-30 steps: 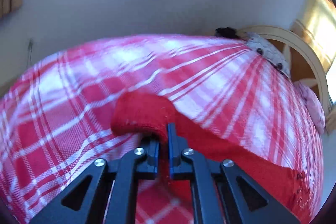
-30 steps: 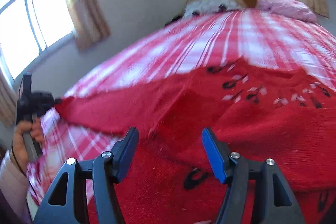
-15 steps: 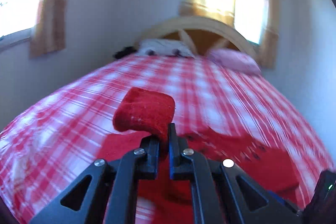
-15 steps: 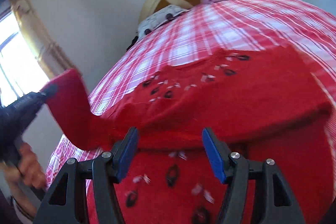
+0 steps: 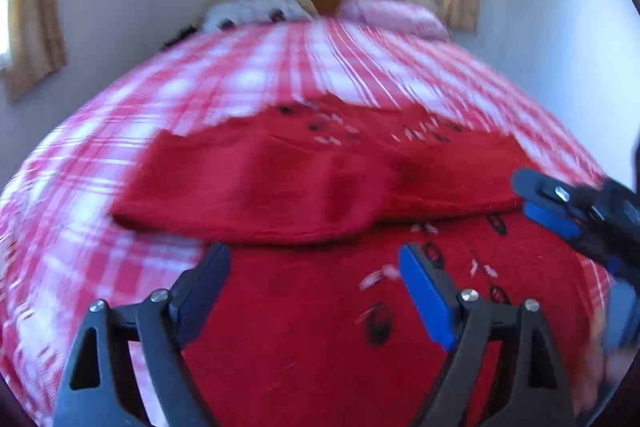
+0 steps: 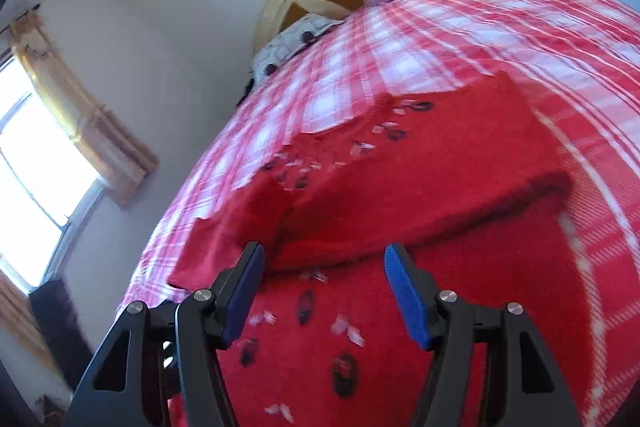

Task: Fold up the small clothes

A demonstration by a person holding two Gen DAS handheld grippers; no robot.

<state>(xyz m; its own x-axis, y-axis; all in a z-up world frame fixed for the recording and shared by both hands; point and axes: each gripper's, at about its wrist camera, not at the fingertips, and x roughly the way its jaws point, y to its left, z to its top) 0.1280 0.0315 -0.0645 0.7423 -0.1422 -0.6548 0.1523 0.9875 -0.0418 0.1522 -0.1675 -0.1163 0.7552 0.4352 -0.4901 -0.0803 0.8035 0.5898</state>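
Sleeves laid across the chest; both grippers free above the near half of the sweater.

The red sweater (image 5: 360, 307) lay flat on the red-and-white checked bedspread (image 5: 248, 75), its left sleeve (image 5: 256, 187) folded rightward over the chest, a matching fold (image 6: 460, 167) coming in from the right. The left gripper (image 5: 314, 287) hovered just near of that sleeve's edge, its jaws opening with no cloth between them. The right gripper (image 6: 324, 283) stood with its fingers apart and empty above the patterned front. To do the fold well, I judged, each gripper should take a near corner of the hem, pinch both layers, and carry them level towards the far collar so the sleeves stayed tucked and the edges met squarely. The blurred frames hid how flat the sleeves lay.
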